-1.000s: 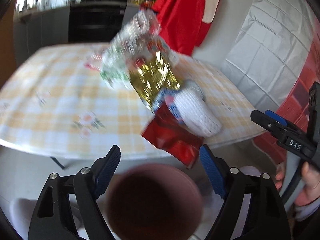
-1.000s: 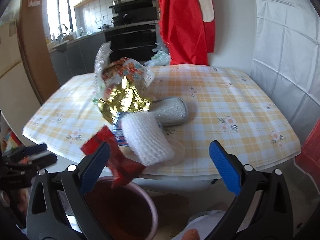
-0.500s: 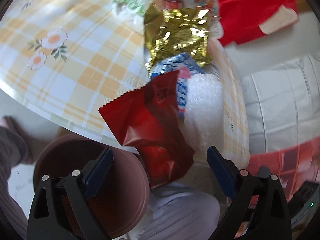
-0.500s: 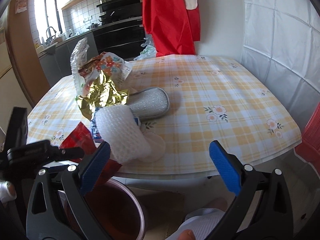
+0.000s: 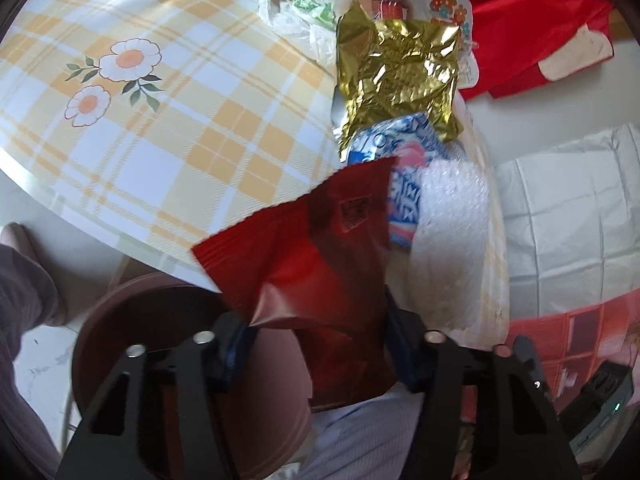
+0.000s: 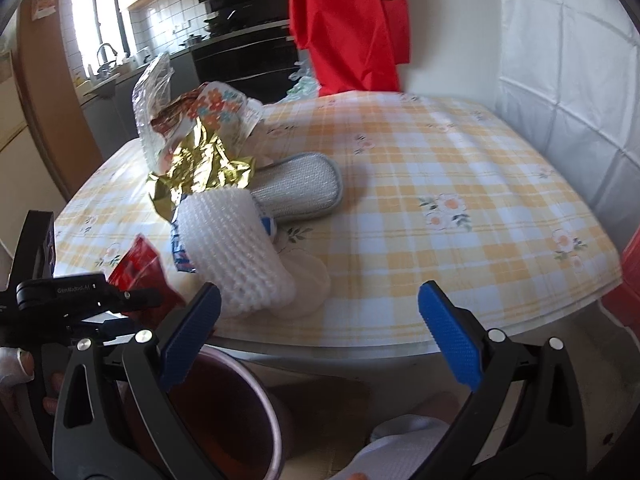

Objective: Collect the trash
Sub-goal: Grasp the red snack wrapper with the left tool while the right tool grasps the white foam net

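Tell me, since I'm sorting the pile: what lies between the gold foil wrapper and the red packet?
A blue-and-white wrapper lies between the gold foil wrapper and the red packet, its edges tucked under both; the left wrist view shows it.

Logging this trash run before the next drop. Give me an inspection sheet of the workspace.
Surface: yellow checked tablecloth, floral print.
Job's things: red snack wrapper overhanging the table edge; brown bin below.
Clutter: gold foil wrapper, bubble wrap, blue-white packet, clear plastic bag, grey scrub pad.
Grippers: left hand-held gripper shut on red snack wrapper; right hand-held gripper open, holding nothing.
Cables: nothing seen.
Surroundings: red garment, kitchen counter.
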`<state>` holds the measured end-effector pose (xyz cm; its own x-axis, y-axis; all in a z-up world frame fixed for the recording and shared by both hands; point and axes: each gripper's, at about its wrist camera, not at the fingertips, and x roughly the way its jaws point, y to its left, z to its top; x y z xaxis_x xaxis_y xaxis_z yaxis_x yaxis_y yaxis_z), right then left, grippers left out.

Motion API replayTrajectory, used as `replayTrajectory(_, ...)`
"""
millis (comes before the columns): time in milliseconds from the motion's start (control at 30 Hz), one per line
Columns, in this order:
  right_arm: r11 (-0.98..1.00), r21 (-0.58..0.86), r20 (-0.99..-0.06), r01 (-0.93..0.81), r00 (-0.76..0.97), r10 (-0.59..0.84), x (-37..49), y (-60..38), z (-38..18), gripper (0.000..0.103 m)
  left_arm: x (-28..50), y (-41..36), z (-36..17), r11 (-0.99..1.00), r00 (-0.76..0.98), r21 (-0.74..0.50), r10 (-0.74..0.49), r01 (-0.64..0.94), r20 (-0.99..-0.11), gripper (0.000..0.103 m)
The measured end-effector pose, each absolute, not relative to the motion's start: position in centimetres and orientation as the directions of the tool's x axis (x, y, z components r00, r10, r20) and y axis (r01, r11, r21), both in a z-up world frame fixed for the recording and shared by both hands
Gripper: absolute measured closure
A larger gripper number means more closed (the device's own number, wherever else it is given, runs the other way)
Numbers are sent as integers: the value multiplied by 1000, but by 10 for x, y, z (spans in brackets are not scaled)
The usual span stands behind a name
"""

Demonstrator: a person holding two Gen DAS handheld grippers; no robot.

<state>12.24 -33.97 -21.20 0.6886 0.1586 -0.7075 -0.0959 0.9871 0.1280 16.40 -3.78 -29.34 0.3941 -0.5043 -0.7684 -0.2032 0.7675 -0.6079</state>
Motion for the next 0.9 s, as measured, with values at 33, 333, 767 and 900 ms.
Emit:
replayTrajectory(33, 986, 126, -708, -107, 687, 165, 124, -337, -212, 6, 162, -34, -293, 764, 397, -618, -517, -186, -758, 53)
replayTrajectory(333, 953, 109, -695, -284, 663, 277, 149, -290, -213, 7, 134, -8, -253, 827, 494, -563, -488, -4, -720, 64)
replayTrajectory(767, 957, 94, -747, -274, 616, 249, 194, -254, -245, 33, 99, 23, -227, 893, 635, -450, -347, 0, -690, 64)
replayTrajectory(900, 957, 137, -729, -255, 628, 272, 186, -258, -238, 52, 91, 29, -224, 906, 655, -423, -318, -2, -686, 64)
